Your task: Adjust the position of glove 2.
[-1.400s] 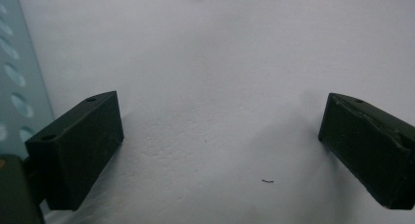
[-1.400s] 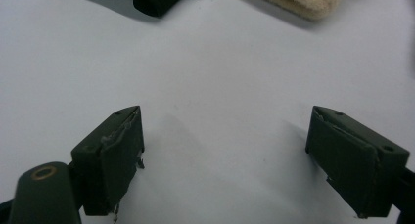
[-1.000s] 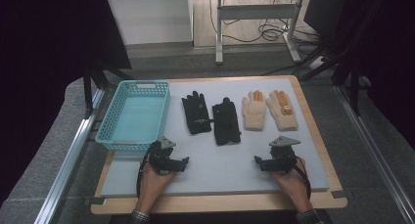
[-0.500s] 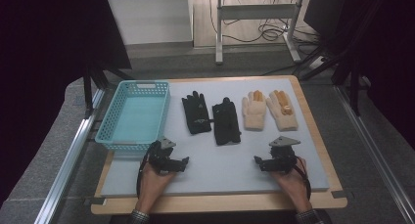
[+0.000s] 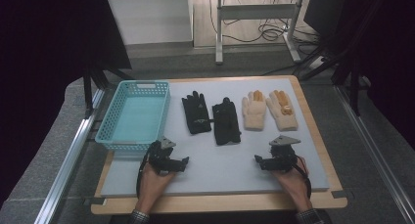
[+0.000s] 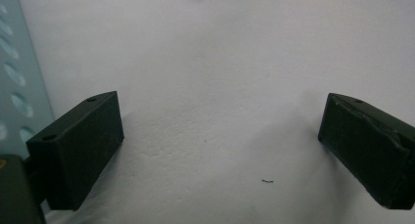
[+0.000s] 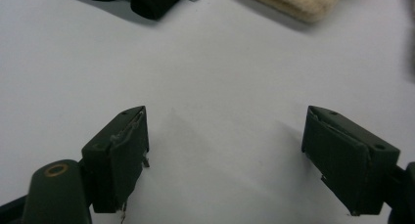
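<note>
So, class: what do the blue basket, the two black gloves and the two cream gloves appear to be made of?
Blue basket: looks like moulded plastic, its walls pierced with regular holes.
Black gloves: matte dark fabric, possibly synthetic; the weave is too small to tell.
Cream gloves: soft, fuzzy knit or fleece, with orange patches on the fingers.

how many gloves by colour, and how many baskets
black gloves: 2
cream gloves: 2
blue basket: 1
total: 5
</note>
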Available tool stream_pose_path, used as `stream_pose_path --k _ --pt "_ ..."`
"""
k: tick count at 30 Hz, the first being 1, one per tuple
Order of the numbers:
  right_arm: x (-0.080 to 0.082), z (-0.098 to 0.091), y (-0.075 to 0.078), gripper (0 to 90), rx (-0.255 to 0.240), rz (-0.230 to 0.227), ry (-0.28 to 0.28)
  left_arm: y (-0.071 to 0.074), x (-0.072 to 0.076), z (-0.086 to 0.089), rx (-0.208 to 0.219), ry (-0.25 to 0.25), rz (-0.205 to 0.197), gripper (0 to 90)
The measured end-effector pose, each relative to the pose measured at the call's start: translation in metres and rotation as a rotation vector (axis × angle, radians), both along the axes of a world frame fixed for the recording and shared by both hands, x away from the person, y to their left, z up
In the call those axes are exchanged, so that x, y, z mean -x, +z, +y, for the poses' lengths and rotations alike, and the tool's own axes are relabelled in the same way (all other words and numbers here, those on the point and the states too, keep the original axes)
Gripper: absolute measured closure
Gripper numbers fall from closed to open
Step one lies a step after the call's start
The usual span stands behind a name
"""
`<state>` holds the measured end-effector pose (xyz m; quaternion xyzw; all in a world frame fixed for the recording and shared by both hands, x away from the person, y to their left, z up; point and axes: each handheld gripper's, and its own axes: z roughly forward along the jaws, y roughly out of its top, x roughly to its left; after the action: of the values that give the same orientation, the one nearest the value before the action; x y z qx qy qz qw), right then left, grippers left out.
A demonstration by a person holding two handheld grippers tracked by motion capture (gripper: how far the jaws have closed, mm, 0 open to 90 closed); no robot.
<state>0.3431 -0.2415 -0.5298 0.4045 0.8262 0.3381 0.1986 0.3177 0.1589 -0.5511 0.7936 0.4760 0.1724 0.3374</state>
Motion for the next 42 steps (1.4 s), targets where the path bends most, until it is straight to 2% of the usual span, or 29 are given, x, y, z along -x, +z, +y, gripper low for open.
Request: stream_pose_path --k 2,10,13,17,30,36,42 --pt "0.000 0.001 0.002 17.4 0.004 -0.011 -0.002 0.000 0.000 0.000 0.000 0.000 0.000 3.3" --pt "-0.005 0.004 0.013 19.5 -0.054 -0.003 0.019 0.000 0.000 0.000 0.001 0.000 0.000 3.3" --pt "-0.010 0.007 0.017 22.8 -0.074 0.011 0.039 0.000 0.000 0.000 0.001 0.000 0.000 3.3" --pt "-0.016 0.013 0.022 28.1 -0.082 0.010 0.066 0.000 0.000 0.000 0.001 0.001 0.000 3.3" --pt "-0.047 0.034 0.032 43.7 -0.070 0.015 0.108 0.000 0.000 0.000 0.001 0.000 0.001 3.3" --pt "-0.064 0.050 0.035 52.2 -0.043 0.012 0.130 0.000 0.000 0.000 0.002 0.000 0.001 3.3" --pt "-0.083 0.066 0.044 57.6 -0.041 -0.002 0.148 0.000 0.000 0.000 0.002 0.000 0.001 3.3"
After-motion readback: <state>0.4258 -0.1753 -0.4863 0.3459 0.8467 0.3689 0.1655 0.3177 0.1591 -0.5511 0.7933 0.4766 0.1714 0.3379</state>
